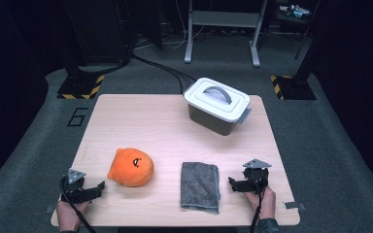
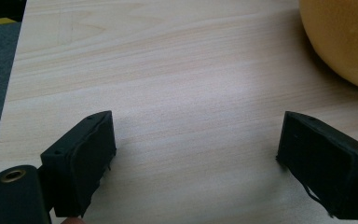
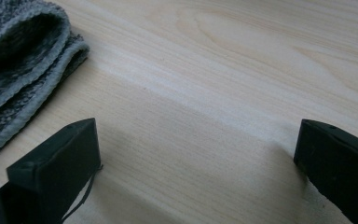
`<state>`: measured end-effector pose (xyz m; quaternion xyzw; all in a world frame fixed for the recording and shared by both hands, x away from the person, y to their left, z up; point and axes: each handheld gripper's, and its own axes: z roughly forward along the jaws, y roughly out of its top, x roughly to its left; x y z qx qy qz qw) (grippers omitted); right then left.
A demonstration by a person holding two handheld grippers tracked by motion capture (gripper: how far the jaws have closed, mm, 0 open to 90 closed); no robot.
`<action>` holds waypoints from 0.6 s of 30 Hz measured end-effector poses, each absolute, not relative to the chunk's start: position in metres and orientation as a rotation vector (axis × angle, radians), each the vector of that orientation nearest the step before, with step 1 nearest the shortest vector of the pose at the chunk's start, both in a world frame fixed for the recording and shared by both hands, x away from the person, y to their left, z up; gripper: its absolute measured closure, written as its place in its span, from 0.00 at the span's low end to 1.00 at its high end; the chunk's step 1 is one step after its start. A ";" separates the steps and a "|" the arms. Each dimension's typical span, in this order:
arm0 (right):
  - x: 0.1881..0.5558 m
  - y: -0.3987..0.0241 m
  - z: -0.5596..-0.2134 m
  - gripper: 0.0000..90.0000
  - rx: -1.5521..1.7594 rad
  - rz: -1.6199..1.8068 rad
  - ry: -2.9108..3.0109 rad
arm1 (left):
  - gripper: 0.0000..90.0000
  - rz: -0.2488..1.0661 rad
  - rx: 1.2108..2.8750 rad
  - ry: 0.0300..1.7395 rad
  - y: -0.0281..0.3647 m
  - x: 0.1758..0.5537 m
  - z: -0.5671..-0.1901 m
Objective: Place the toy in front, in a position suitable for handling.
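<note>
An orange plush toy (image 1: 131, 167) with a small black face lies on the wooden table (image 1: 145, 121), left of centre near the front. A folded grey towel (image 1: 200, 186) lies to its right. A grey bin with a white handled lid (image 1: 217, 105) stands at the back right. My left gripper (image 1: 98, 189) rests near the front left corner, open, just left of the plush (image 2: 345, 42). My right gripper (image 1: 233, 184) sits open at the front right, beside the towel's right edge (image 3: 18, 79). Bare wood lies between both pairs of jaws.
The table's front edge runs just below both hands. Dark floor surrounds the table, with cables and a metal stand's legs (image 1: 223, 34) behind it. Yellow-black striped floor plates (image 1: 80, 87) sit at the back left and right.
</note>
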<state>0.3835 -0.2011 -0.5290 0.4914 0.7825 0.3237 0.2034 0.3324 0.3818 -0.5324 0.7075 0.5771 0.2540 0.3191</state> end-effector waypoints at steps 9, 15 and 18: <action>0.384 -0.200 -0.530 0.00 1.369 0.907 2.173 | 0.12 0.671 1.858 1.523 0.381 0.333 -0.532; 0.384 -0.200 -0.529 0.00 1.376 0.905 2.172 | 0.12 0.681 1.847 1.533 0.380 0.335 -0.533; 0.385 -0.200 -0.529 0.00 1.373 0.902 2.173 | 0.12 0.687 1.844 1.531 0.379 0.335 -0.533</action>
